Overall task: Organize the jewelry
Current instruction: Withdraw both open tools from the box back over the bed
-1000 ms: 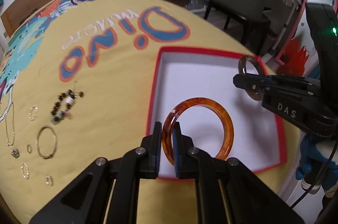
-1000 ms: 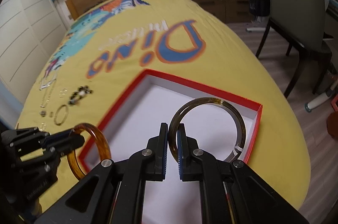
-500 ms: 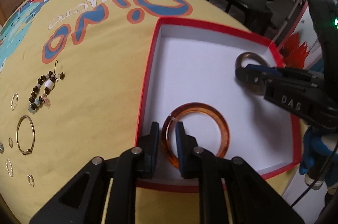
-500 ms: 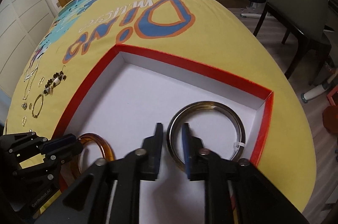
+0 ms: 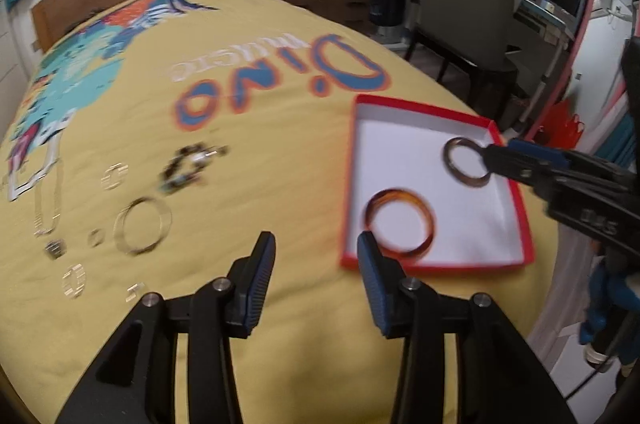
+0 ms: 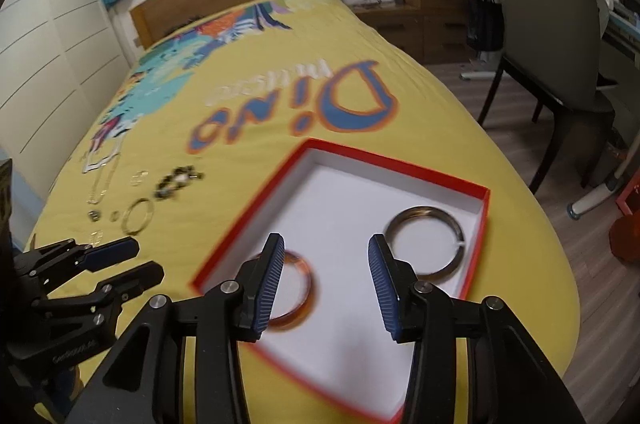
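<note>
Both bangles are now lying released in the red-rimmed white box (image 6: 478,220): the amber tortoiseshell bangle (image 5: 400,222) and the dark smoky bangle (image 6: 426,242). The left hand-held gripper (image 5: 316,278) and right hand-held gripper (image 6: 326,282) are opening, empty, and lifting away toward the remaining jewellery on the yellow bed cover (image 5: 280,127).

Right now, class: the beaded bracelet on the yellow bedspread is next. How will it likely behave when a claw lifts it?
The beaded bracelet lies in an uneven loop, so it is probably strung and floppy, and would sag from the pinch point. Its rounded beads may slip between the pads. It looks small, so likely light. Blur hides finer detail.
</note>
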Action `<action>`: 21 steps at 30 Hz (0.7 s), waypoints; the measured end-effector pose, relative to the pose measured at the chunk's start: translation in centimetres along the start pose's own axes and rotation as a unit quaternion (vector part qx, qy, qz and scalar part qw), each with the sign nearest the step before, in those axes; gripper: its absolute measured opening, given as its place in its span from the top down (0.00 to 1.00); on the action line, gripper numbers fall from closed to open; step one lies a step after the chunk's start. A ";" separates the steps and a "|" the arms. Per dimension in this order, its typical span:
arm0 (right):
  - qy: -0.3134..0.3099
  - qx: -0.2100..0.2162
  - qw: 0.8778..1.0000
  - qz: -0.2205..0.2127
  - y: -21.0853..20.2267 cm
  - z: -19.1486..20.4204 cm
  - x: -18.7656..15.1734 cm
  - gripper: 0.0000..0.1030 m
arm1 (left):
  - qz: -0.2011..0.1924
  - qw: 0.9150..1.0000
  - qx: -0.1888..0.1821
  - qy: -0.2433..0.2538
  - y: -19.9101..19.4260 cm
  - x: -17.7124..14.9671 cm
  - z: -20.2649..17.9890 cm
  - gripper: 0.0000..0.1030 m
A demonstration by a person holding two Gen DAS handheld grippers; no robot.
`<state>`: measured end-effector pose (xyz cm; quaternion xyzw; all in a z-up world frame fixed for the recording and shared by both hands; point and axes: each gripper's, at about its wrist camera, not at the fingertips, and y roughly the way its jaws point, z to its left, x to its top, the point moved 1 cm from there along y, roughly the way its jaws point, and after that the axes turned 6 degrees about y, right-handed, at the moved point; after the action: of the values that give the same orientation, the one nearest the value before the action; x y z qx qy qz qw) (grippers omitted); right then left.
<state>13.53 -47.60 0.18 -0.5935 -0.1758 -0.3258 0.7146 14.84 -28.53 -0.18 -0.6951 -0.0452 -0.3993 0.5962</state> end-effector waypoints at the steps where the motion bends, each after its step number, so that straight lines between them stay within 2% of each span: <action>1: -0.003 0.006 1.000 -0.003 -0.7 0.8 -0.4 0.52 | -0.002 1.000 0.006 -0.005 -0.9 -0.8 0.8 0.60; 8: -0.023 0.049 0.999 -0.009 -4.8 7.1 -5.0 0.48 | 0.010 0.997 0.070 -0.029 -5.7 -6.8 6.4 0.60; 11: -0.022 0.076 0.997 -0.008 -6.2 9.7 -7.4 0.47 | 0.016 0.994 0.106 -0.033 -7.5 -9.7 8.6 0.60; 14: -0.034 0.105 0.994 -0.011 -7.5 12.6 -9.0 0.42 | 0.022 0.989 0.135 -0.047 -9.4 -12.2 10.7 0.60; 18: -0.061 0.142 0.988 -0.017 -9.0 16.5 -10.6 0.30 | 0.022 0.985 0.154 -0.069 -11.4 -14.7 12.9 0.60; 21: -0.076 0.145 0.987 -0.010 -8.7 18.3 -11.7 0.30 | 0.018 0.983 0.162 -0.086 -12.6 -15.9 14.3 0.60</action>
<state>1.66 -27.73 3.41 -0.5050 -0.2807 -0.2581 0.7743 4.43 -6.02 0.58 -0.6215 -0.1476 -0.3147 0.7021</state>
